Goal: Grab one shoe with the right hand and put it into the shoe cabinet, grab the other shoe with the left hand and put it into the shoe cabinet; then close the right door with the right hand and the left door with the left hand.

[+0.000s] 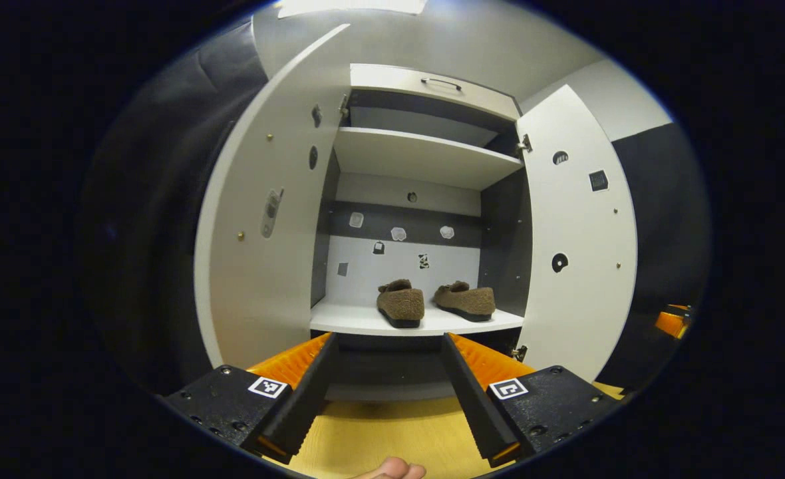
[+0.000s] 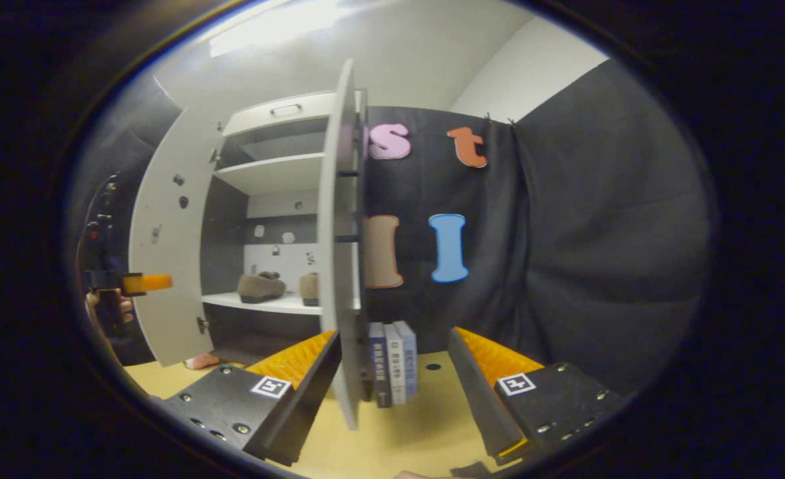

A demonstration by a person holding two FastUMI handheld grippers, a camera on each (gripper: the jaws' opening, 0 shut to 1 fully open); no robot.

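Left gripper view faces the open cabinet [image 1: 426,159] head-on: two brown shoes sit side by side on the lower shelf [image 1: 366,322], the left shoe [image 1: 400,303] heel toward the camera, the right shoe [image 1: 466,299] angled beside it, apart. Both doors stand open, left door [image 1: 266,219] and right door [image 1: 579,239]. The left claw [image 1: 389,392] hangs in front of the shelf with its fingers apart, holding nothing, above the yellow desk [image 1: 392,432]. Right gripper view has the right claw [image 2: 392,392] open too, the right door's edge between its fingers near the left one; contact is unclear. Books [image 2: 392,362] stand behind that door on the desk.
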